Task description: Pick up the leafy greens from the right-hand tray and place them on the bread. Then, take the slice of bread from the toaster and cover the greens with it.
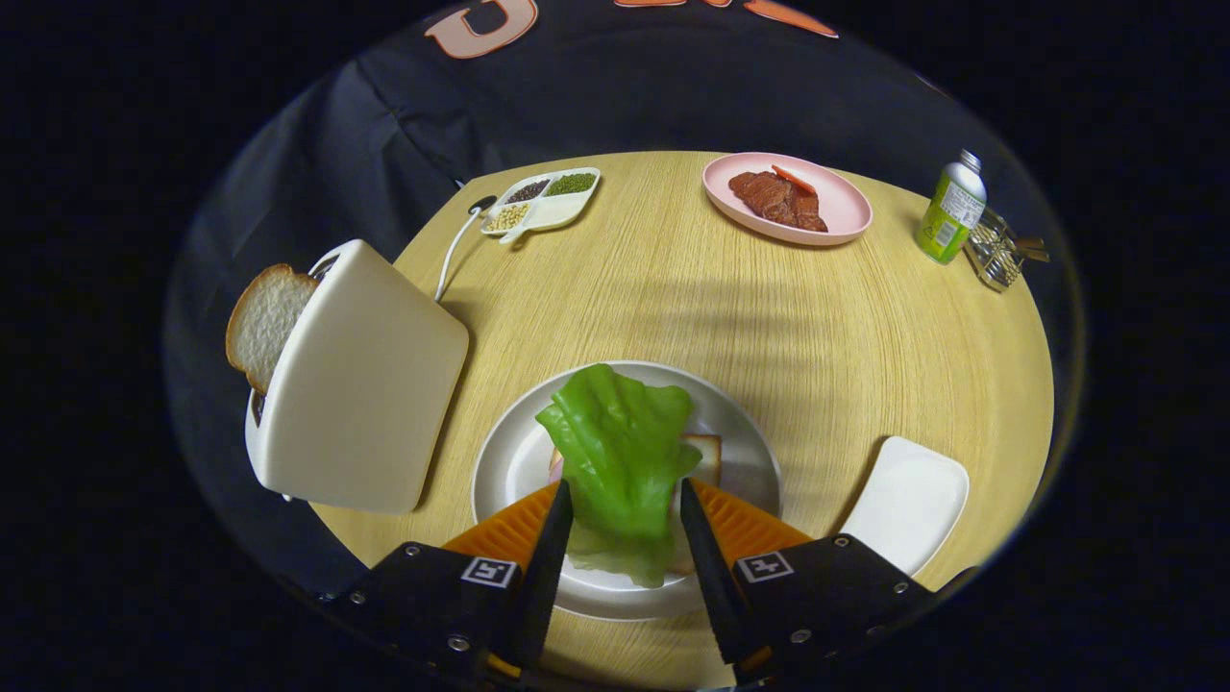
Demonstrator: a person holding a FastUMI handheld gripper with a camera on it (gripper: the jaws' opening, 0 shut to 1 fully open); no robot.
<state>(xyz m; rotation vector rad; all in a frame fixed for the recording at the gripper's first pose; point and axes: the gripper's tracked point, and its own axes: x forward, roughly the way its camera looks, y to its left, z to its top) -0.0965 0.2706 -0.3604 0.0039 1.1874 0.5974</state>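
Hovering low over the round white plate (504, 461), the gripper (625, 505) has its two fingers spread a fair way apart with the crinkly green lettuce leaf (620, 452) lying between them; can't honestly tell if either finger is actually touching the leaf, looks more like it's just sitting there. The leaf is draped over a slice of bread (706, 457) on that plate, only a corner of the bread poking out on the right side. Just right of the plate sits an empty white rounded rectangular tray (908, 500). Off to the left, right beside the plate, is a cream-coloured toaster (360, 384) with a second slice of white bread (264, 322) sticking out of its top slot. Farther back on the pale wooden round table (673, 288) there's a white divided dish of beans and seeds (543, 199), a pink plate with slices of meat (786, 197), and a small green bottle (951, 207) next to a little wire rack (999, 252).
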